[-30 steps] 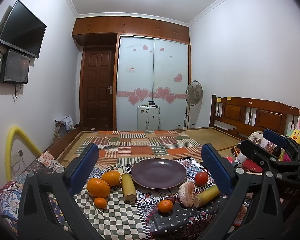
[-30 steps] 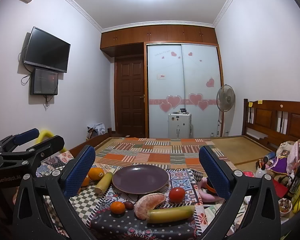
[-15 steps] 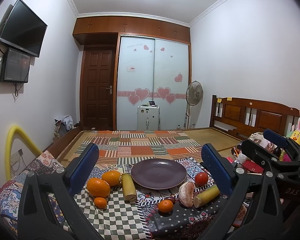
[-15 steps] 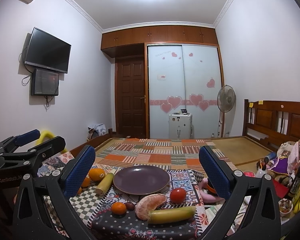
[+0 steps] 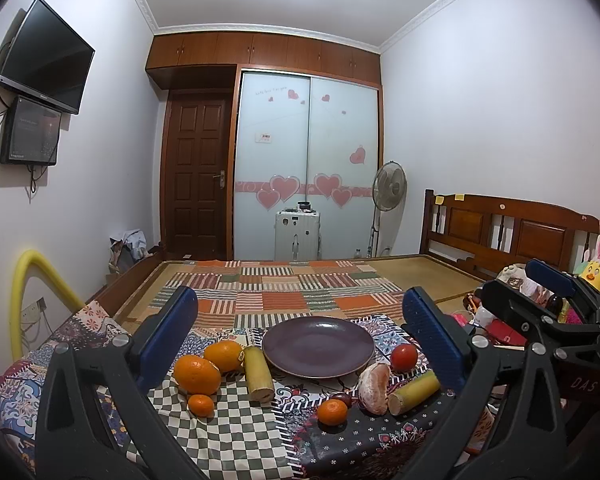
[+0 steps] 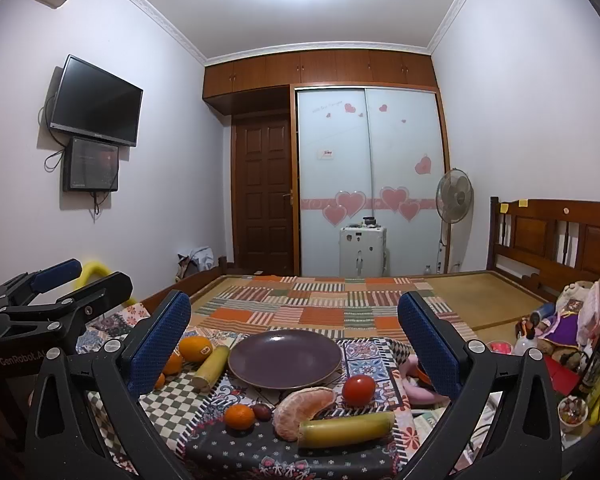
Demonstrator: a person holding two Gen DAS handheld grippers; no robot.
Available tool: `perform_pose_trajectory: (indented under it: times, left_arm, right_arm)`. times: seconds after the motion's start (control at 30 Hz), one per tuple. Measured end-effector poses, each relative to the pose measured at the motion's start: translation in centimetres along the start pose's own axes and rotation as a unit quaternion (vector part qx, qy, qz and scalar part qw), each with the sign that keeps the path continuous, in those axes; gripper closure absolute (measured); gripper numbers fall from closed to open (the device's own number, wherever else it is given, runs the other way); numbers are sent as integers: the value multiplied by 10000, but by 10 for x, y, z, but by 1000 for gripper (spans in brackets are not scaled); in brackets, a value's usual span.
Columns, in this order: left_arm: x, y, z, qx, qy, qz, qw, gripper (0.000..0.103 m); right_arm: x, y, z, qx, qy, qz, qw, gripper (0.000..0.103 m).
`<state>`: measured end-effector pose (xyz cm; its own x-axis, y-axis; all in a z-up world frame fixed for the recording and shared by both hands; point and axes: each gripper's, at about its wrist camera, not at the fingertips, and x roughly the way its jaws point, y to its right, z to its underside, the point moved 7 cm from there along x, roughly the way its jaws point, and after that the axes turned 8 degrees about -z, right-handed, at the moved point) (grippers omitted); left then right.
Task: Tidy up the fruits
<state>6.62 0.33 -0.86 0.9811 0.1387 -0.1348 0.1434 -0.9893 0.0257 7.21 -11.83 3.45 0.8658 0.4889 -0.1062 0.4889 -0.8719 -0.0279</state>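
Note:
An empty purple plate [image 5: 318, 347] [image 6: 285, 358] sits on a patterned cloth. Left of it lie two oranges [image 5: 197, 374] [image 5: 225, 355], a small tangerine [image 5: 201, 405] and a sugarcane piece [image 5: 258, 372]. In front and to the right lie a tangerine [image 6: 239, 416], a dark small fruit [image 6: 262, 411], a peeled citrus [image 6: 303, 406], a tomato [image 6: 359, 389] and a second sugarcane piece [image 6: 346, 428]. My left gripper [image 5: 300, 340] is open and empty, above the fruits. My right gripper [image 6: 294, 340] is open and empty, held back from the plate.
The cloth covers a small table [image 6: 260, 456] at the foot of a bed with a patchwork mat [image 6: 320, 304]. Toys, a bottle [image 6: 598, 356] and clutter sit at the right. A yellow foam tube [image 5: 28, 292] stands at the left. Each gripper shows in the other's view.

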Motion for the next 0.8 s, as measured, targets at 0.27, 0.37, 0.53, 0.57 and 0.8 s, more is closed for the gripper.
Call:
perform_pose_trajectory:
  times: [0.27, 0.37, 0.53, 0.57, 0.8]
  left_arm:
    - [9, 1, 10, 34, -165, 81, 9998, 0]
    - [21, 2, 22, 158, -405, 109, 9990, 0]
    - [42, -1, 50, 132, -903, 131, 9957, 1]
    - [46, -2, 55, 128, -987, 114, 9950, 2]
    - [73, 3, 101, 300, -1764, 238, 9836, 23]
  right_arm:
    - [11, 4, 11, -12, -173, 59, 9998, 0]
    - [20, 10, 24, -12, -396, 130, 9991, 0]
    - [38, 28, 61, 147, -951, 224, 9951, 0]
    - [41, 31, 69, 180, -1060, 241, 9939, 0]
    - [54, 46, 116, 317, -1842, 254, 9820, 1]
